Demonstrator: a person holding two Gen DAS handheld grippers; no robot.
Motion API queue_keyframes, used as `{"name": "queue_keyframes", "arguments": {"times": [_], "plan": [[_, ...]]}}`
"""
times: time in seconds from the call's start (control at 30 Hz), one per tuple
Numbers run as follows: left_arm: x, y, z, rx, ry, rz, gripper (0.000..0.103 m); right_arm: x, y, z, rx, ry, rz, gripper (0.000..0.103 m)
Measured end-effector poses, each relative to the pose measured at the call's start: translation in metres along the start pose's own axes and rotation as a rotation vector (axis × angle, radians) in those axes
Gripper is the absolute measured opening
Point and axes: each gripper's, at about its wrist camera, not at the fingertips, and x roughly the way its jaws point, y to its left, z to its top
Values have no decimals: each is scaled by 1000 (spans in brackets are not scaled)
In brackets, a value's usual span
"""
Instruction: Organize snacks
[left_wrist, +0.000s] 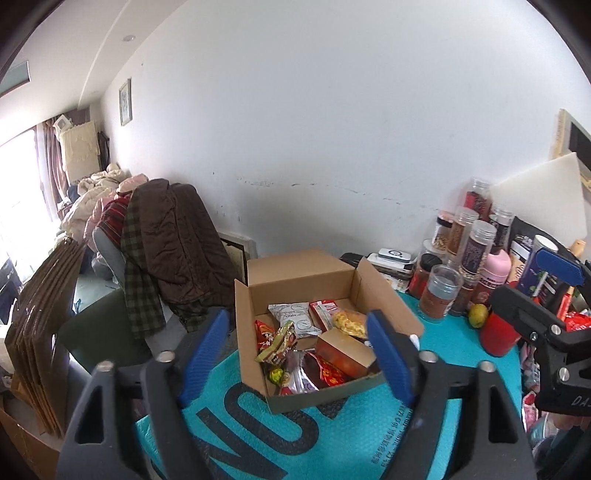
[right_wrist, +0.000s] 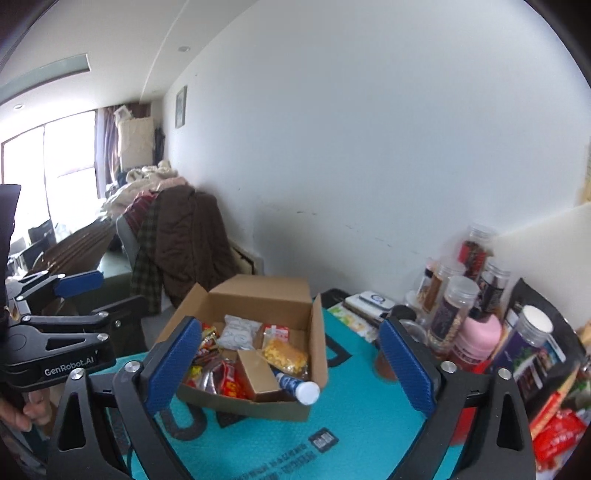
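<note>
An open cardboard box (left_wrist: 258, 280) (right_wrist: 255, 291) stands on a teal mat (left_wrist: 236, 435) and holds several snacks. Among them are a white packet (left_wrist: 291, 317), a yellow snack bag (right_wrist: 286, 354), a small brown carton (left_wrist: 345, 352) and red wrappers (left_wrist: 327, 371). A blue-and-white bottle (right_wrist: 299, 387) leans out over the box's front right corner. My left gripper (left_wrist: 295, 354) hovers open above the box's near side, nothing between its blue pads. My right gripper (right_wrist: 290, 365) is also open and holds nothing, back from the box's front. Each gripper shows at the edge of the other's view.
Clear jars with snacks (left_wrist: 476, 243), a pink bottle (right_wrist: 476, 336), a red cup (left_wrist: 498, 336) and a lime (left_wrist: 477, 315) crowd the table's right side, with red packets (right_wrist: 557, 432) nearer. A chair draped with a brown coat (left_wrist: 177, 236) stands left of the table.
</note>
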Motion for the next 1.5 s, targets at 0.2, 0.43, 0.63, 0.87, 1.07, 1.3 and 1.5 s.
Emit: {"name": "queue_keyframes", "arguments": {"times": [0.2, 0.43, 0.63, 0.87, 1.07, 1.3, 1.5], "plan": [[-33, -6, -20, 6, -45, 7, 94, -27, 3, -18, 3, -6, 1, 102], [-58, -12, -47, 5, -57, 30, 94, -47, 9, -47, -2, 15, -3, 102], [-64, -20, -70, 4, -28, 15, 94, -58, 12, -70, -17, 31, -11, 102], [-62, -20, -88, -42, 22, 14, 94, -55, 16, -93, -26, 81, 7, 102], [-60, -21, -96, -65, 45, 42, 94, -51, 18, -102, -27, 84, 25, 102], [-63, -19, -95, -83, 45, 56, 94, -50, 20, -100, -46, 73, 50, 102], [-62, -19, -93, -89, 43, 64, 94, -48, 22, -95, -58, 75, 63, 102]]}}
